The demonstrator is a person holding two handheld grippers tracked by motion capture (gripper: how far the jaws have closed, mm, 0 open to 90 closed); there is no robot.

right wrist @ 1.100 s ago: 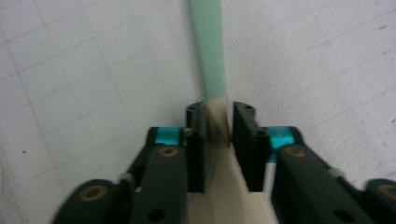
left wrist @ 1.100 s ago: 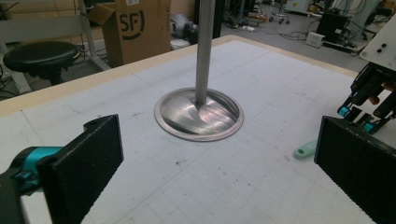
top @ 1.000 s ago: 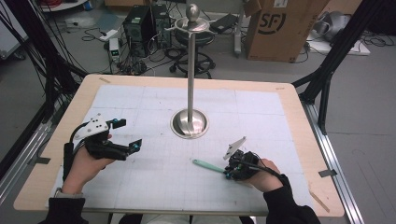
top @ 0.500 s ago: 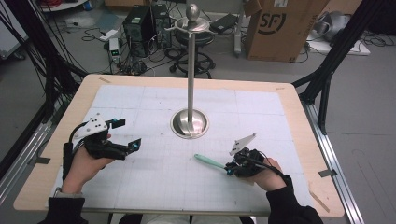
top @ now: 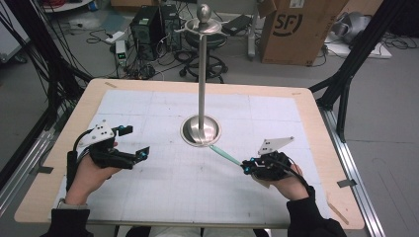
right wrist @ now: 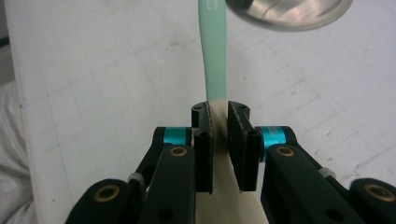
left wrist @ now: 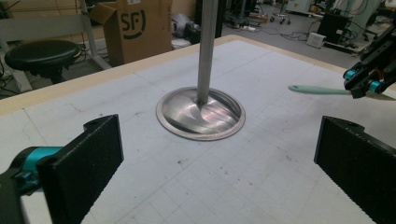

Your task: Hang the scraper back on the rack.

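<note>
Toothbrush (right wrist: pixel 214 46) head cut off at top, pole (left wrist: pixel 207 46) top cropped, perhaps bristled

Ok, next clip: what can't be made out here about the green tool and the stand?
- Green tool: its far tip is cut off by the top edge in the right gripper view; too small to identify in the high view.
- Its gripped end: hidden between the pads of the right gripper.
- Stand: pole top cut off by the left gripper view's top edge.

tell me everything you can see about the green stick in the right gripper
The stick is slim, flat and pale mint green, turning cream at the gripped end; it looks like plastic. The right gripper has its jaws shut on that cream end. The stick points out toward the stand's round metal base, its far tip close to the rim. Whether the tip touches the base or the table is unclear.
</note>
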